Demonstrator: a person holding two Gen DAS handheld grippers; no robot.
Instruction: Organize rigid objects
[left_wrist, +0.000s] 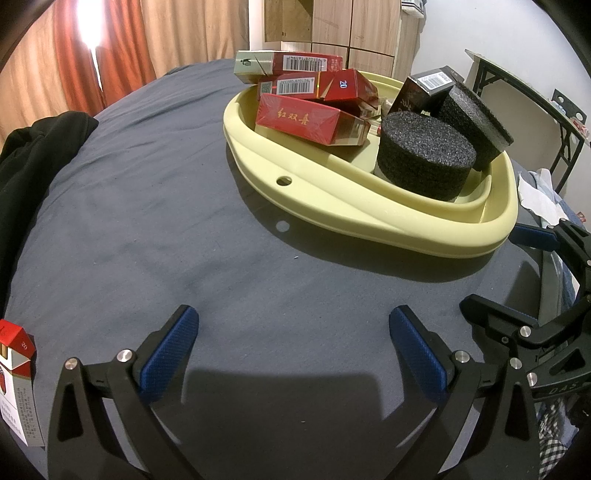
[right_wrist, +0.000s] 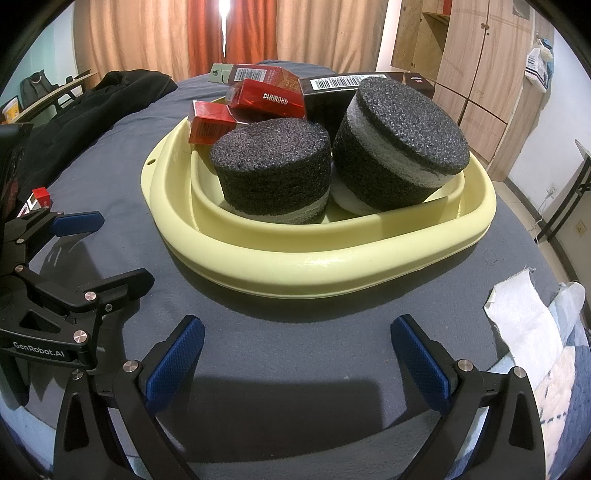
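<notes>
Hovering with left gripper (left_wrist: 293, 345) and right gripper (right_wrist: 297, 356) both released and empty, risking toppling red boxes (left_wrist: 314, 120) stacked loosely toward the basin's (right_wrist: 314, 269) far rim.

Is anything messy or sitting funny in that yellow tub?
Yes. In the yellow tub, one black foam cylinder leans tilted against the upright one. The red boxes lie piled crookedly. One red-and-white pack stands outside, beside the left gripper.
</notes>
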